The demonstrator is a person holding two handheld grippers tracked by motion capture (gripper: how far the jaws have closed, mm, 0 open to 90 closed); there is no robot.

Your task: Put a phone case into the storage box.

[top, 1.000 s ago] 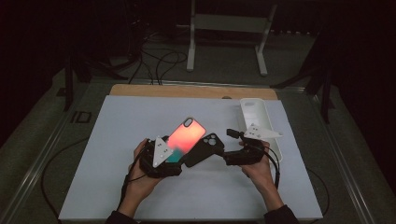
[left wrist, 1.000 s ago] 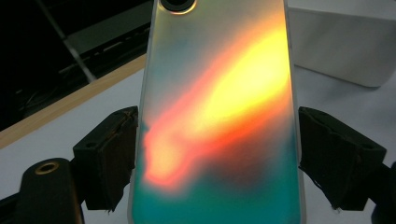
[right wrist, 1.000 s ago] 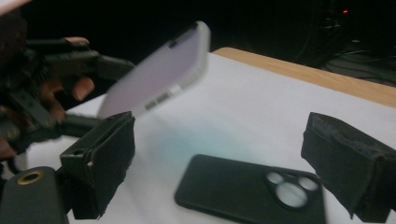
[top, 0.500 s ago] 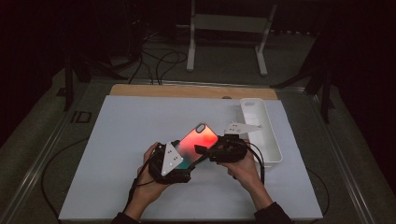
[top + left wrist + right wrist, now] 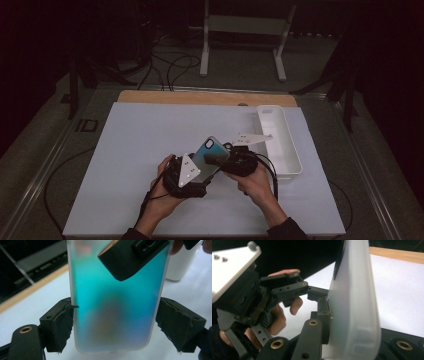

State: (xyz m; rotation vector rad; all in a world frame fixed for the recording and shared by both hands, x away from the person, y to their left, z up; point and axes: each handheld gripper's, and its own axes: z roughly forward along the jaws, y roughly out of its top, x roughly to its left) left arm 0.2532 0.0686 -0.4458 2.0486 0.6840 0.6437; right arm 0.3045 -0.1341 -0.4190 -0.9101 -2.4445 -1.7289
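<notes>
High view: both grippers meet near the bench's (image 5: pixel 125 150) front edge, with open room left. The left gripper (image 5: pixel 115 322) squeezes the phone case (image 5: pixel 117 315); the right gripper (image 5: pixel 329 307) pinches it too, its far jaw hidden.

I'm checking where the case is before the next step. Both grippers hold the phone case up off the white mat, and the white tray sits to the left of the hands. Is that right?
Not quite: the white tray sits to the right of the hands, by the mat's right edge, as the high view shows. The rest holds: the left gripper and right gripper hold the phone case up off the white mat.
</notes>
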